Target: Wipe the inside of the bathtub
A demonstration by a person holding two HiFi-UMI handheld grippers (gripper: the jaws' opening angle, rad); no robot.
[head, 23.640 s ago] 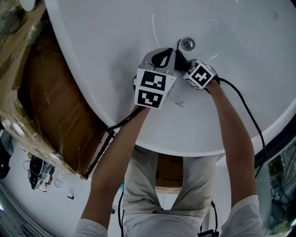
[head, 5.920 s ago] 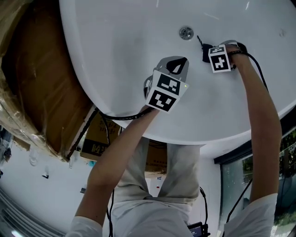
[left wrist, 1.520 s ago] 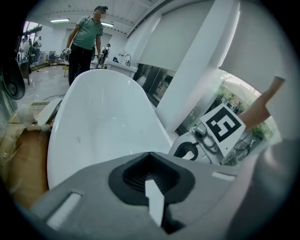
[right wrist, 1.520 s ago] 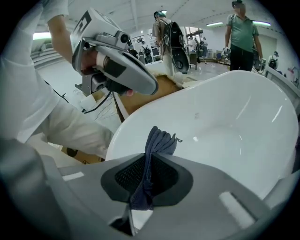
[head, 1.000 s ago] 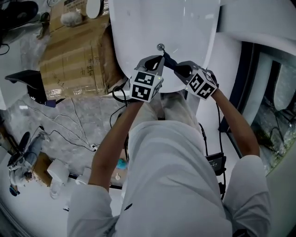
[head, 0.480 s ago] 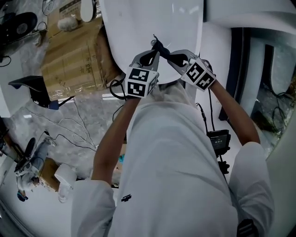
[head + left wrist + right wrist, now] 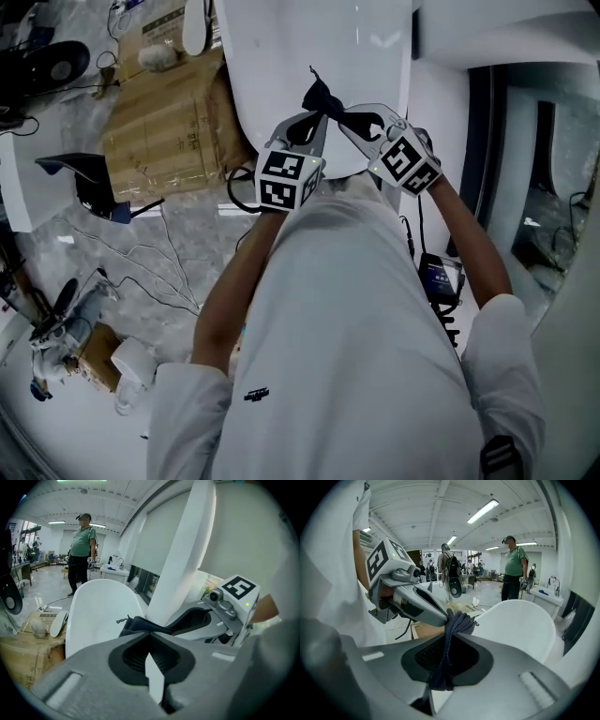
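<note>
— Grey floor (image 7: 187,253) down the left, strewn with loose cables (image 7: 141,258), and a cardboard box (image 7: 164,127) jammed right up against the left flank of the bathtub (image 7: 272,56). Tight on that side!

— Tight on the other too: a white panel (image 7: 441,103) runs just beside the tub's right rim, with a dark frame (image 7: 480,141) behind it. The open room is straight ahead, the long white basin.

— And where's the cloth (image 7: 324,96)?

— Up in the air over the near end of the tub, a dark bow-tie bunch strung between the two tools. The left gripper (image 7: 316,116) is clenched, its tips pinching the cloth's left end.

— And the right gripper (image 7: 346,114)?

— Clamped as well. Its own view shows the dark fabric running down between the jaws, nipped there, the rest bunched beyond the tips.

— So the two are nearly nose to nose.

— Just beside each other, angled inward, the cloth bridging them. Both gripper views show it clear of the white surface. From the head view, the near rim curves between the two marker cubes (image 7: 286,178).

— Anyone in the way?

— A person in a green shirt (image 7: 82,538) stands past the tub's far end, well apart from the grippers.
</note>
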